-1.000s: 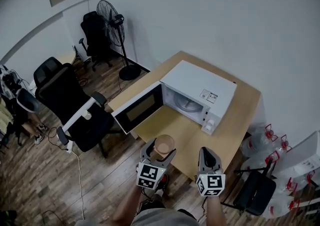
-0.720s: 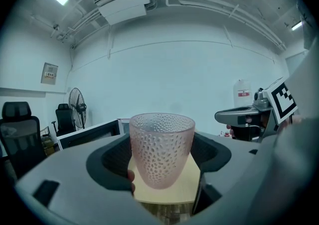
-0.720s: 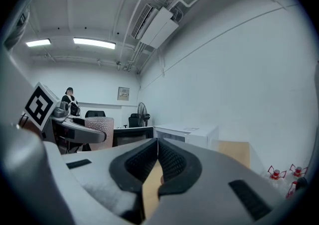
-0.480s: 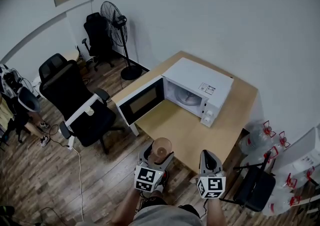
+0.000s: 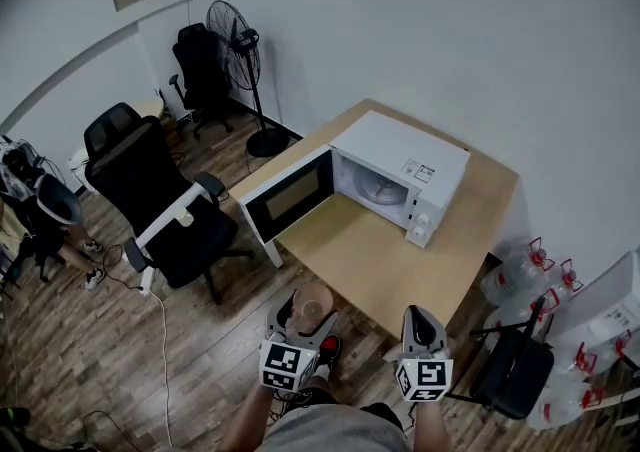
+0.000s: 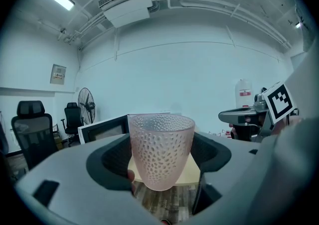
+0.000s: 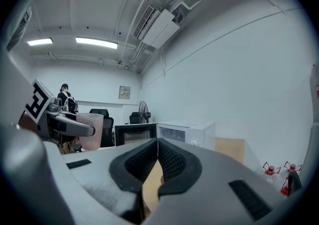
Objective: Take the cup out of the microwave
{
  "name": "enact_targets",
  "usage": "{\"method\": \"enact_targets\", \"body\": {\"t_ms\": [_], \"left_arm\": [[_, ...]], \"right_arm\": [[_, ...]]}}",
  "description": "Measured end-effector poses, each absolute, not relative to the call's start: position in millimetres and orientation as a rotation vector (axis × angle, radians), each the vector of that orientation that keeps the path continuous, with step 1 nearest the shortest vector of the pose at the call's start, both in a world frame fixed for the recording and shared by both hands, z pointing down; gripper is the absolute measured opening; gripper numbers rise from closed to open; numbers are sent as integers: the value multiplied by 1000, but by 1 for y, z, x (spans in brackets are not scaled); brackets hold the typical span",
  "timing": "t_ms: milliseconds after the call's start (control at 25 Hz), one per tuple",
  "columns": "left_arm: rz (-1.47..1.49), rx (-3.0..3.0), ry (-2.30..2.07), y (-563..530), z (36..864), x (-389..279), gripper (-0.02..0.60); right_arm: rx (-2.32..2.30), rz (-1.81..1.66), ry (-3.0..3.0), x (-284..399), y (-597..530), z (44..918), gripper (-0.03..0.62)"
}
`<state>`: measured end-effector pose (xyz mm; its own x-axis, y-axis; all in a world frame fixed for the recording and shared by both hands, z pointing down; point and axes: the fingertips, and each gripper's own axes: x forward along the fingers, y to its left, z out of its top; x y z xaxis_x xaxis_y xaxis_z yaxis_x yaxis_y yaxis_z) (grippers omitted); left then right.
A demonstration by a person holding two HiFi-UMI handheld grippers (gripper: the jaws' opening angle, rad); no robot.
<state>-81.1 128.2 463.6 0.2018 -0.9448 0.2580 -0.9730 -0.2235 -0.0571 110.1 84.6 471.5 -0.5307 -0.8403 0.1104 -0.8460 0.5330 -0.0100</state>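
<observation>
Well clear of the microwave (image 5: 395, 180), the left tool (image 5: 305, 318) pinches the cup (image 5: 313, 302) upright over the floor (image 5: 200, 340). Any slack on that tapered, dimpled wall and it could slip and drop. Alongside, the right tool (image 5: 420, 325) is pressed together, empty.

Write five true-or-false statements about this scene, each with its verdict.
The left gripper holds the cup between its jaws. True.
The door of the microwave is shut. False: the door stands open.
The right gripper has its jaws together with nothing between them. True.
The cup stands inside the microwave. False: it is outside, in the left gripper.
The fan stands on the microwave. False: it stands on the floor.
</observation>
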Motion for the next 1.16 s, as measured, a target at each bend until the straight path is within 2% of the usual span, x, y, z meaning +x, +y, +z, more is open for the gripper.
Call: {"method": "enact_targets", "body": {"t_ms": [1160], "left_arm": [[327,2337,-1884,123,462,-105,376]], "right_arm": [[1457,54,-2654,89,83,467,18]]}}
